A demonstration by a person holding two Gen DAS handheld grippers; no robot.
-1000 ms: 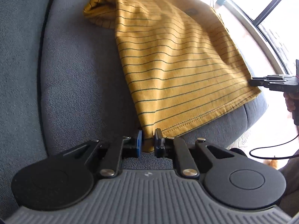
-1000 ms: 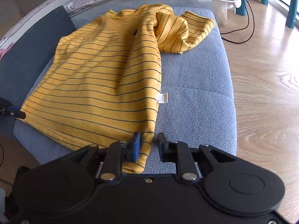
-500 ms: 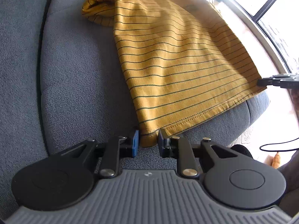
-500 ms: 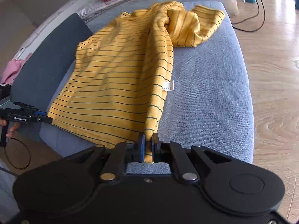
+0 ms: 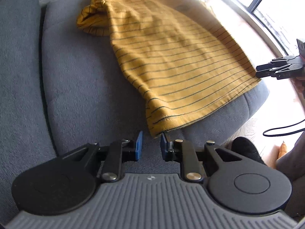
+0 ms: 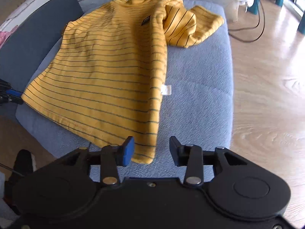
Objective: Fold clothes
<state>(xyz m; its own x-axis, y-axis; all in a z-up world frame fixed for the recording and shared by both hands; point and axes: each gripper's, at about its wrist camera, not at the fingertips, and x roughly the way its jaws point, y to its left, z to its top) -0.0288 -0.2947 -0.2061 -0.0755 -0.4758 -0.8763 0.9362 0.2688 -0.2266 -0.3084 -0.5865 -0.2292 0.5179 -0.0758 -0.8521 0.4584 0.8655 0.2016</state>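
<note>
One yellow striped shirt (image 6: 106,80) lies spread over a grey-blue sofa cushion (image 6: 198,87), hem toward both cameras, with its far sleeve (image 6: 190,26) bunched near the back edge of the seat. A small white care tag (image 6: 166,90) sticks out from the side seam, and a dark patch (image 6: 146,21) sits on the chest.

The right tongs (image 6: 151,149) are spread wide, the near hem corner of the shirt lying between the two fingers without being pinched; the blue pad of one finger (image 6: 126,151) sits just beside the cloth. In the left wrist view these tongs (image 5: 266,72) appear side-on at the right edge of the frame, their tips at that hem corner.

The left tongs (image 5: 150,147) are also apart, with the other hem corner (image 5: 158,131) just ahead of the gap, its tip close to one finger; nothing is gripped. From the right wrist view the left tongs (image 6: 11,95) show at the left edge, level with that corner.

Beyond the cushion runs a pale wooden floor (image 6: 266,87) with a dark cable (image 6: 253,32) trailing across it.
</note>
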